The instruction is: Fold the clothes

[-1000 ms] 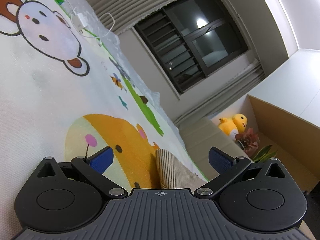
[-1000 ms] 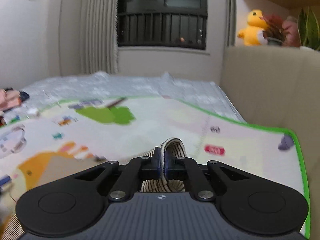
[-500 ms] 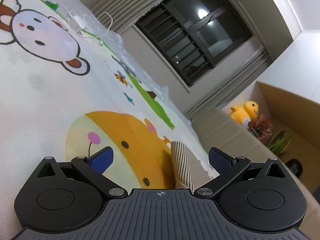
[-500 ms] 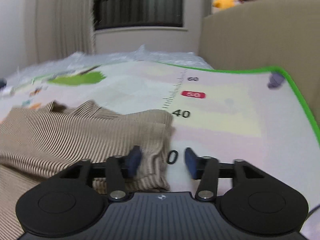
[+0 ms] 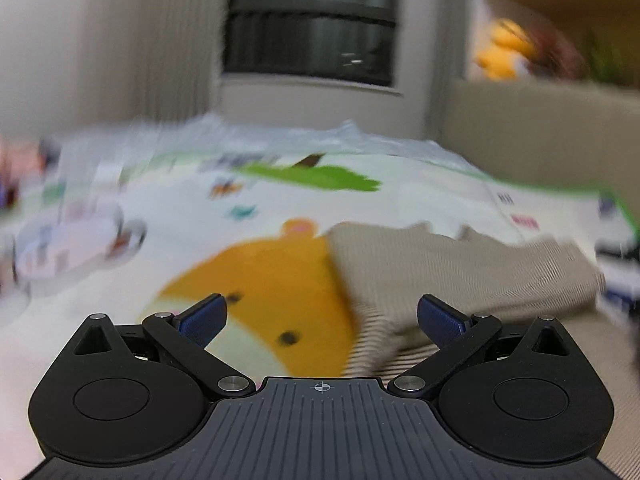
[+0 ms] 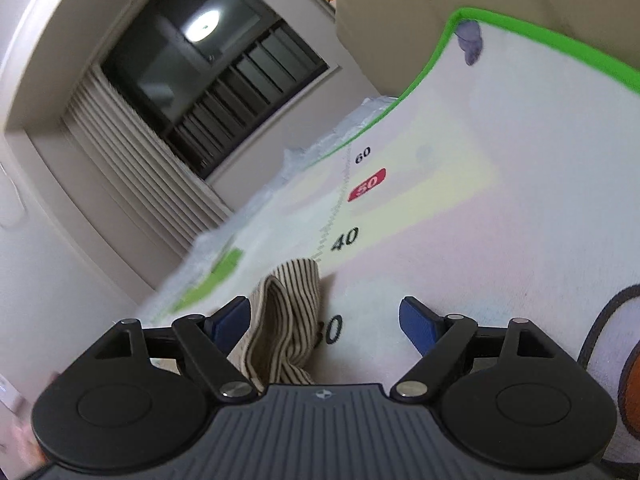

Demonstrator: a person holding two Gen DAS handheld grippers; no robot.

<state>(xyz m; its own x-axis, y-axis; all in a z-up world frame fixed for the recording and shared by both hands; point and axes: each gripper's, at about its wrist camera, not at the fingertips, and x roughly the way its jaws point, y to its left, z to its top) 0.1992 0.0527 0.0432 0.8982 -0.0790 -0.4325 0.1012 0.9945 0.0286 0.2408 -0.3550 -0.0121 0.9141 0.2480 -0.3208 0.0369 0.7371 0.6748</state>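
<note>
Striped shirt [image 5: 460, 272] lies folded on the play mat [image 5: 260, 200], R of the orange cartoon animal [image 5: 272, 300]. In the L wrist view its long axis runs across the pic, from the straight L edge by the animal to the bunched end at far R; the view is blurred, so the neck/hem direction can't be told. Near edge of the shirt reaches down between the L gripper's [image 5: 322, 318] fingers, closer to the R pad.

L gripper: jaws wide apart, nothing pinched, pads clear of the cloth.

R gripper [image 6: 326, 320]: jaws have just been opening and now stand wide. A raised fold of the shirt [image 6: 286, 320] stands between them, right by the L pad [image 6: 232, 320]; R pad is well clear, so the cloth is released, not gripped. This fold points away from the camera, toward the printed ruler marks [image 6: 346, 236] on the mat.

Room: mat to the R of the fold is bare up to its green border [image 6: 540, 36]. A beige sofa [image 6: 440, 8] stands just past that border. In the L view, open mat stretches L and ahead of the shirt, toward the window [image 5: 312, 24] wall.
</note>
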